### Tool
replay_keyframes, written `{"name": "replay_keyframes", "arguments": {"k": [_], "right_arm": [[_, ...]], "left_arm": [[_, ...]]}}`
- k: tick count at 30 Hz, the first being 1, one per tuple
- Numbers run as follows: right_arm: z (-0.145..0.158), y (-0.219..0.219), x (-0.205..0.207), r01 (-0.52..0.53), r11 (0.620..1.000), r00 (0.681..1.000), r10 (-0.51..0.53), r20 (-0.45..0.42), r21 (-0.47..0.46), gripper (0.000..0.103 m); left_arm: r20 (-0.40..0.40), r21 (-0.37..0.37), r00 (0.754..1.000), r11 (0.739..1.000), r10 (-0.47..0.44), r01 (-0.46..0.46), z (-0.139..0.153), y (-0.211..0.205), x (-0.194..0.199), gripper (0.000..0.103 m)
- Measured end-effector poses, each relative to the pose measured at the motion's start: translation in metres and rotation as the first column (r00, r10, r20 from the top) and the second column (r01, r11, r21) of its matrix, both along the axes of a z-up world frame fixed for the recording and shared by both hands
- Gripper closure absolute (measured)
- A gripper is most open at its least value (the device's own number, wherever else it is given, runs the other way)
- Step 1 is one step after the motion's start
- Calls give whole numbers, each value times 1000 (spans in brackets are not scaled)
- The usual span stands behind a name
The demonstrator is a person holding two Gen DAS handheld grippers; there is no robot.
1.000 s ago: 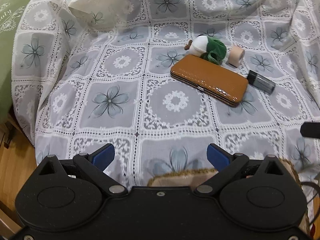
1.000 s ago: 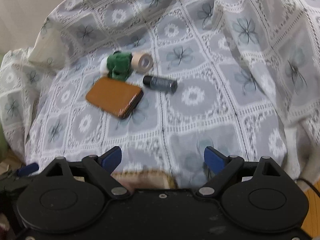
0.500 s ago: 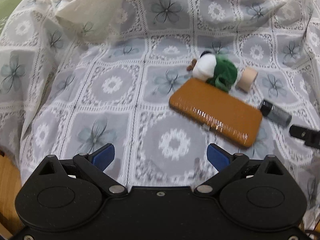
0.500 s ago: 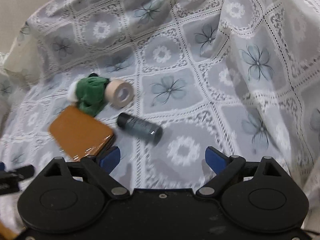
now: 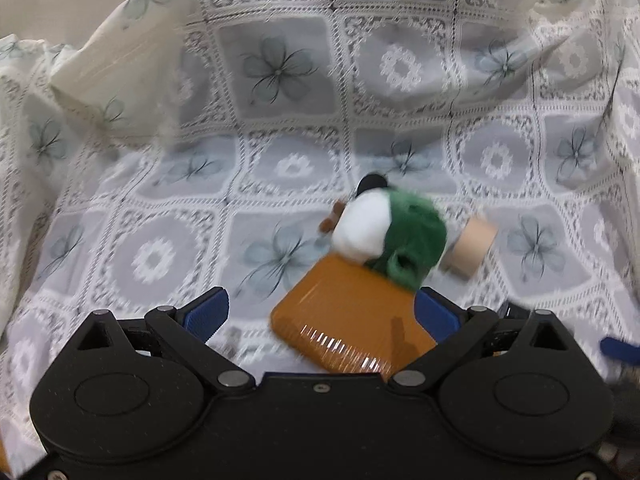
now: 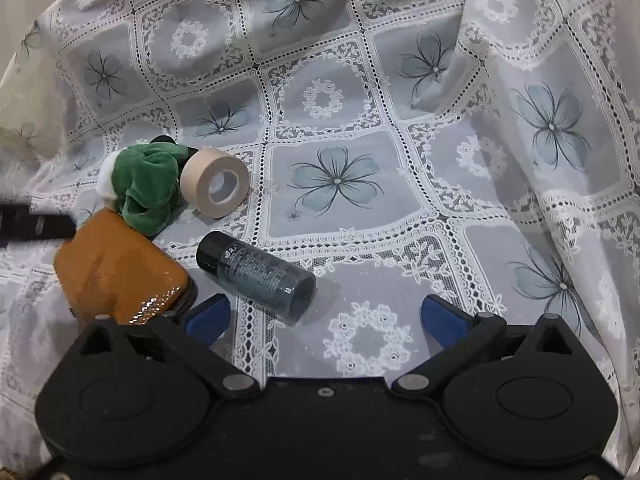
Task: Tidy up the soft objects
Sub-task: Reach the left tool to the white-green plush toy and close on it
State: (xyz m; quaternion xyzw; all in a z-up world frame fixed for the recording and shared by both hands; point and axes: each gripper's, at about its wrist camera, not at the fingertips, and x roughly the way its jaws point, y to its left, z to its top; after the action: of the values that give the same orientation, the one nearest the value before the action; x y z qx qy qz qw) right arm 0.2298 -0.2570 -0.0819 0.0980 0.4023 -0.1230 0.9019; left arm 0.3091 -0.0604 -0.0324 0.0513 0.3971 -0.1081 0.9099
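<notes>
A small plush toy, white with a green wrap, lies on the lace-covered seat, resting against the far edge of a brown case. It also shows in the right wrist view beside the brown case. My left gripper is open and empty, low over the near end of the case. My right gripper is open and empty, just behind a dark cylinder bottle.
A beige tape roll lies right of the plush; it also shows in the left wrist view. A floral lace cloth covers the seat and backrest, with folds rising at right. A cloth-covered cushion sits at back left.
Both grippers have moved forward toward the objects. The plush and case now sit close before the left gripper; the bottle sits close before the right. Nothing was grasped.
</notes>
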Motion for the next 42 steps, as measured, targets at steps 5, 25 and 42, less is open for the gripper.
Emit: {"name": "replay_keyframes", "arguments": {"k": [5, 25, 42], "right_arm": [[-6, 12, -1, -12, 996, 1000, 12, -8, -85, 0], [-8, 14, 1, -14, 995, 1000, 13, -15, -97, 0], [9, -2, -2, 62, 995, 997, -58, -54, 73, 1]], "left_arm": [[21, 2, 999, 1000, -29, 29, -2, -19, 18, 4], [-3, 69, 997, 995, -76, 76, -30, -52, 64, 20], [49, -43, 988, 988, -149, 151, 2, -35, 47, 41]]}}
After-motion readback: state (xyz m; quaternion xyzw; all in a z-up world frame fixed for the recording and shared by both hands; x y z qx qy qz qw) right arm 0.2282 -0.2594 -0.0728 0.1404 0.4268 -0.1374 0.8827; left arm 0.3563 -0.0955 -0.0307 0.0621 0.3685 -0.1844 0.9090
